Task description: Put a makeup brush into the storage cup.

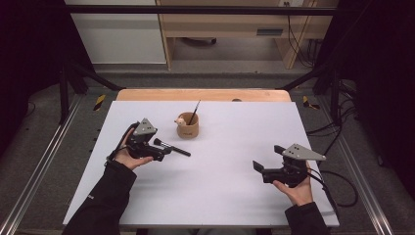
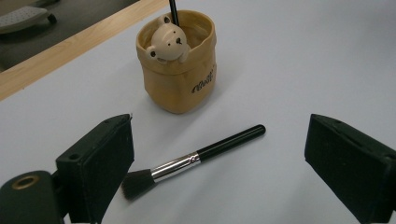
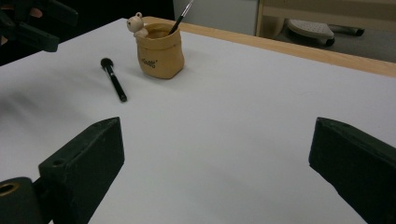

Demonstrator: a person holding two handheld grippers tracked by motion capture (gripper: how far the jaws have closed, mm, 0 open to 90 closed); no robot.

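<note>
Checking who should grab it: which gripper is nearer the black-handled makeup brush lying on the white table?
Left. The left gripper hovers right at the black-handled makeup brush, jaws open around its bristle end. The right gripper sits far off, open, across the table.

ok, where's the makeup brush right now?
High view: the makeup brush lies flat on the white table, left of centre, just in front of the bear pot, beside the open left gripper.
</note>
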